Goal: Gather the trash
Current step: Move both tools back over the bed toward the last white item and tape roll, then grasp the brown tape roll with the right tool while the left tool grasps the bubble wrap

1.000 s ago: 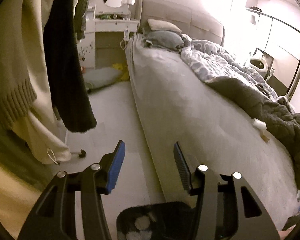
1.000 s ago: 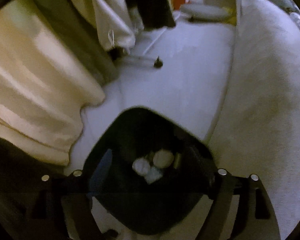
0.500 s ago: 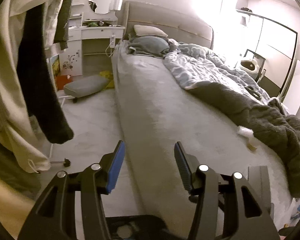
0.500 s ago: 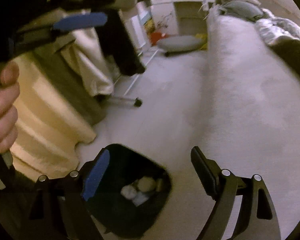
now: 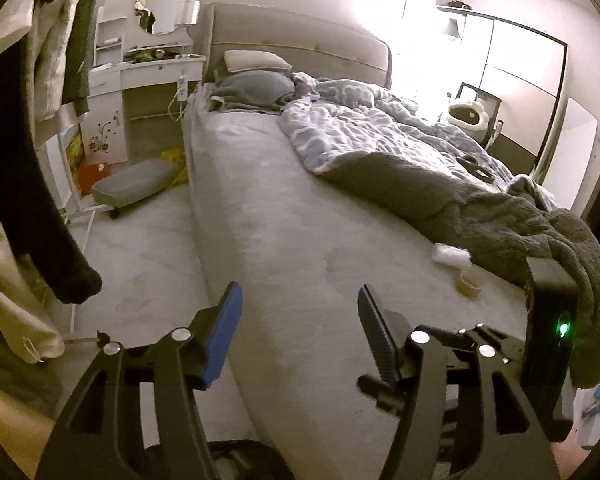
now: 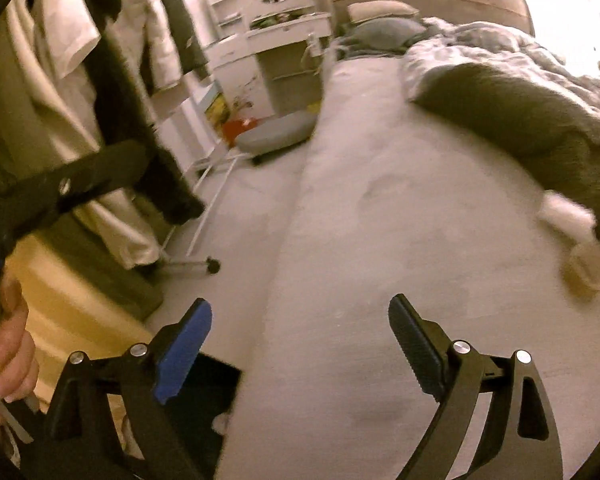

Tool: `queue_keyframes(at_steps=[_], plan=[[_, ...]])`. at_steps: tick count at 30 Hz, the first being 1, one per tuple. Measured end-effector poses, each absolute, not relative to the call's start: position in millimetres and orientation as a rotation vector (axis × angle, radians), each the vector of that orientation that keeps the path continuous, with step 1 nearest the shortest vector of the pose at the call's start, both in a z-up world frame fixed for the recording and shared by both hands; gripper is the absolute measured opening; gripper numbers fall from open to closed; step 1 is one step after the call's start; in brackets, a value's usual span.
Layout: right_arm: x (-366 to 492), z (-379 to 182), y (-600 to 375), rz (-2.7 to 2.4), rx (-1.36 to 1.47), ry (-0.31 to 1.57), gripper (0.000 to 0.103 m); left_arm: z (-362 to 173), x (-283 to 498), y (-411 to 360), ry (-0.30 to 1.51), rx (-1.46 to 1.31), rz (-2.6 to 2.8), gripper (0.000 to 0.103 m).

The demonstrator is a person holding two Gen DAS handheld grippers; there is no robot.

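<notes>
A crumpled white tissue (image 5: 450, 255) and a small tan scrap (image 5: 467, 285) lie on the grey bed sheet (image 5: 284, 248), beside a dark blanket. My left gripper (image 5: 298, 320) hovers over the bed's near edge, well short of them, jaws opening with nothing between. My right gripper (image 6: 300, 320) is also over the sheet, jaws opening and empty. In its view the tissue (image 6: 566, 214) and scrap (image 6: 580, 274) sit far right, blurred. The black bin (image 6: 204, 392) holding white wads is on the floor by the bed; only its rim (image 5: 236, 456) shows in the left wrist view.
Clothes (image 5: 28, 184) hang on a wheeled rack at the left. A grey cushion (image 5: 136, 184) lies on the floor by a white vanity (image 5: 148, 76). A dark blanket (image 5: 480, 208) and patterned duvet (image 5: 360, 128) cover the bed's right side. A hand (image 6: 8, 352) holds the left gripper.
Both views swung up from the bin and floor toward the bed. The bin slid to the bottom edge. The tissue and scrap appear nearer. Both grippers' jaws stand wider.
</notes>
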State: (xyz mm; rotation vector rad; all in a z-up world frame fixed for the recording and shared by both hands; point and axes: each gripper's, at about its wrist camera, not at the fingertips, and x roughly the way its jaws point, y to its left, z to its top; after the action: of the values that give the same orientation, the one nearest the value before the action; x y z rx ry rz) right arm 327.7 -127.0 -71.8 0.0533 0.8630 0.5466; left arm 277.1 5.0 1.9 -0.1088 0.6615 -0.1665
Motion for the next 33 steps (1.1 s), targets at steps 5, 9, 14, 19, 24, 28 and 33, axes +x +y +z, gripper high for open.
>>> queue_keyframes(at_steps=[5, 9, 14, 19, 24, 28, 33], plan=[[339.1, -72.2, -166.9, 0.456, 0.081, 0.841, 0.096, 0.3, 284.2, -12.8, 0.658, -0.067, -0.151, 0.083], [346.2, -76.5, -198.8, 0.371, 0.064, 0.81, 0.098, 0.8, 286.8, -28.6, 0.633, -0.042, -0.152, 0.093], [362.4, -88.5, -243.0, 0.244, 0.104, 0.827, 0.098, -3.4, 291.4, -53.5, 0.617, 0.0, -0.133, 0.097], [372.6, -90.6, -275.5, 0.173, 0.098, 0.819, 0.099, -15.4, 304.6, -65.8, 0.661, -0.021, -0.121, 0.098], [380.4, -98.3, -291.6, 0.157, 0.106, 0.834, 0.098, -22.4, 315.5, -73.7, 0.683, -0.019, -0.107, 0.099], [384.4, -111.4, -296.2, 0.149, 0.099, 0.851, 0.099, -28.1, 323.1, -83.7, 0.702, 0.001, -0.112, 0.1], [390.8, -116.3, -301.5, 0.132, 0.088, 0.872, 0.099, -32.7, 333.5, -102.1, 0.711, 0.005, -0.175, 0.099]])
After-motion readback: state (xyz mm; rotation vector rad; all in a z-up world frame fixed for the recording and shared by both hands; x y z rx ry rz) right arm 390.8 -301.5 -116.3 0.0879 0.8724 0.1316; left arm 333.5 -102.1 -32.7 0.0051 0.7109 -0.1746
